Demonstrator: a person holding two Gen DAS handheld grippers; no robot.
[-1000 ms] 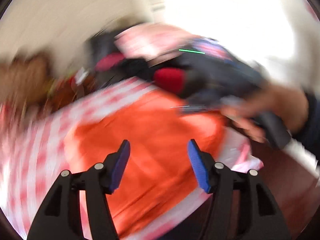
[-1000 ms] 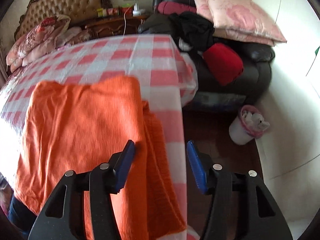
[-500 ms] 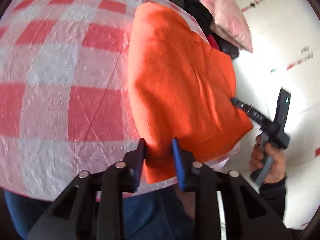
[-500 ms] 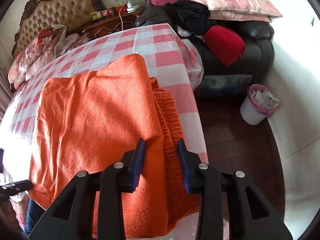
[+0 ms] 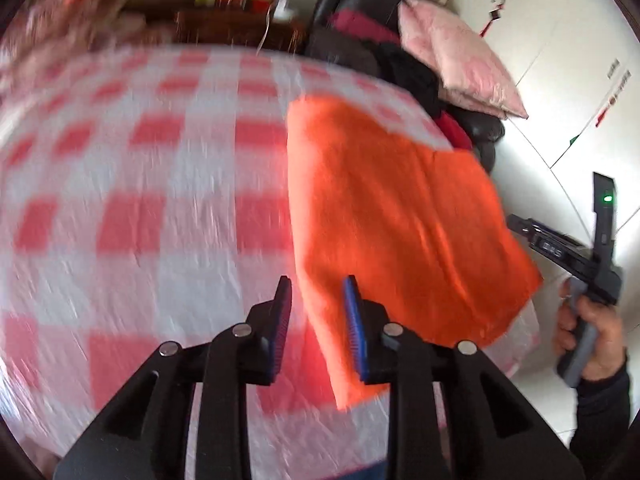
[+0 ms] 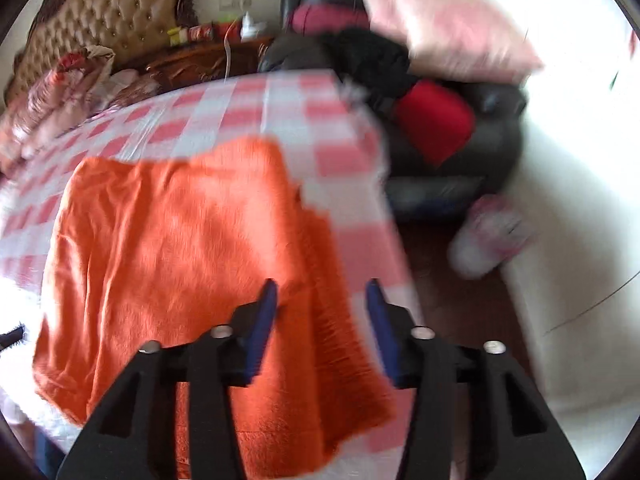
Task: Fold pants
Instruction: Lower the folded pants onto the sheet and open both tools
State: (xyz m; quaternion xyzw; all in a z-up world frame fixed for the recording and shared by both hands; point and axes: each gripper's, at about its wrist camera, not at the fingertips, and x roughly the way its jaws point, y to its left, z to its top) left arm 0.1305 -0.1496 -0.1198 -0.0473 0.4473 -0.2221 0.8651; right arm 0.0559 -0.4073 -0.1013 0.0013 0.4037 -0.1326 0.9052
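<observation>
Now we see the folded orange fleece pants (image 5: 392,216) lying on the red-and-white checked, plastic-covered bench (image 5: 152,184), toward its right side, with their near corner reaching the bench's front edge. In the right wrist view the same pants (image 6: 180,248) spread across the near part of the bench (image 6: 280,120), a narrower folded strip showing along their right edge.

Our left tongs (image 5: 318,328) hover over the near left edge of the pants. Their jaws have just been opening a little and stand narrowly parted; the cloth's edge shows between the blue pads (image 5: 354,328), but we cannot see the pads pressing on it, so we read them as released.

Our right tongs (image 6: 322,328) hang above the near right part of the pants. Their jaws have just been opening and stand wide, with orange cloth visible below the gap and neither pad touching it. The left wrist view also shows these tongs (image 5: 560,248) from the side, held in the right hand (image 5: 592,336) just beyond the bench's right corner.

Behind the bench sit a dark leather sofa (image 6: 472,168) carrying a pink pillow (image 6: 448,40) and a red cushion (image 6: 436,124). Both views are blurred.
</observation>
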